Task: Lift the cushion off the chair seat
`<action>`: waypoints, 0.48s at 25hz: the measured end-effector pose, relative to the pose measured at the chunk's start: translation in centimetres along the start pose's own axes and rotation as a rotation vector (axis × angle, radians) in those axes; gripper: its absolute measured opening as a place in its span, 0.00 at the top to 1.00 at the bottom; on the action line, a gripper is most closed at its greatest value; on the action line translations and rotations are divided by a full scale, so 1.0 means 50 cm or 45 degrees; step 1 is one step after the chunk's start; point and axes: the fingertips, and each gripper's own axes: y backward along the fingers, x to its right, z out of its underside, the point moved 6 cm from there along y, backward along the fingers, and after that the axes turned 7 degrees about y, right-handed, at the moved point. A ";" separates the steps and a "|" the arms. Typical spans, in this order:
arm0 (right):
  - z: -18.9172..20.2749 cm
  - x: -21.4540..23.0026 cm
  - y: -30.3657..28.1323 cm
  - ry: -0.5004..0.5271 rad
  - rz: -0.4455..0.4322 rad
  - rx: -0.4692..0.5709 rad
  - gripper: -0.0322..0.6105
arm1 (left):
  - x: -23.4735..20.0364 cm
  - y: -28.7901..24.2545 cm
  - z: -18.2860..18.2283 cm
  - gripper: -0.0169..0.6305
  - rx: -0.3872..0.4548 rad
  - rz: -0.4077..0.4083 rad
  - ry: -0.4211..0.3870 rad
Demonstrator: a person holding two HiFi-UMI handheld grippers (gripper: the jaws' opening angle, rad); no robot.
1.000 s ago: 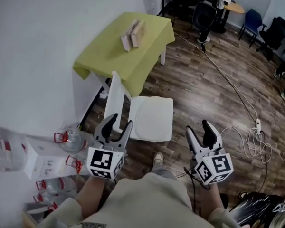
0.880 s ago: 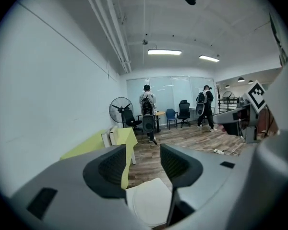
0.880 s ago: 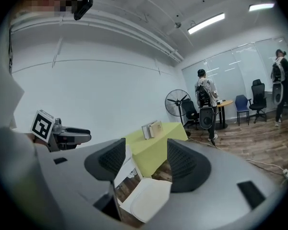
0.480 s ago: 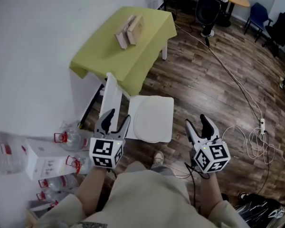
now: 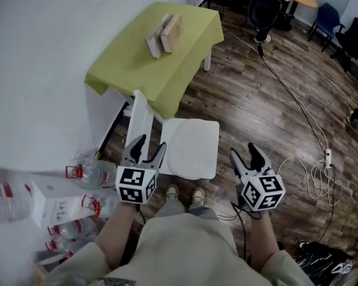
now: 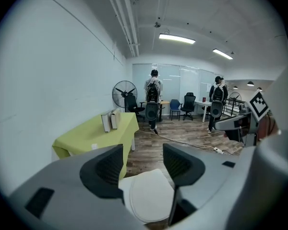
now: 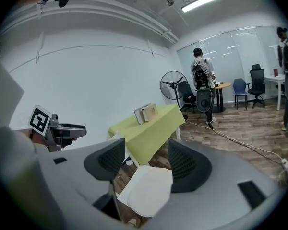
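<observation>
Head view, listed left to right, places given from the chair (image 5: 138, 118).

Stage: approach only. Nothing gripped and nothing lifted. Reach, grasp and lift all left to do, judging by the layout.

Left gripper (image 5: 150, 143): just left of the chair seat, by its front left corner, apart from the cushion (image 5: 192, 149). Fingers wide, just been opening, with nothing between them. Confirmed in the left gripper view: jaws (image 6: 143, 164) spread, the cushion (image 6: 151, 198) seen past and below them, untouched.

Cushion: flat on the chair seat, covering nearly all of it. White or off-white, thin, squarish with rounded corners and a stitched border near the edge. No visible crease or lifted corner. Probably light and limp, likely to sag if raised from one side only.

Right gripper (image 5: 243, 151): right of the chair seat, near its front right corner, over bare floor. Fingers wide and empty. Right gripper view: jaws (image 7: 146, 162) parted, the cushion (image 7: 146, 190) framed beyond them, no contact.
</observation>
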 end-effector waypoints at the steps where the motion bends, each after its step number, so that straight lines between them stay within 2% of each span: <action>1: 0.003 0.002 -0.009 -0.002 0.005 -0.011 0.52 | -0.006 -0.009 0.005 0.57 -0.015 0.002 0.004; 6: 0.032 0.005 -0.064 -0.033 0.021 -0.073 0.52 | -0.034 -0.074 0.032 0.57 -0.090 0.038 0.022; 12: 0.113 0.011 -0.140 -0.131 0.073 -0.185 0.52 | -0.069 -0.159 0.081 0.57 -0.177 0.095 0.071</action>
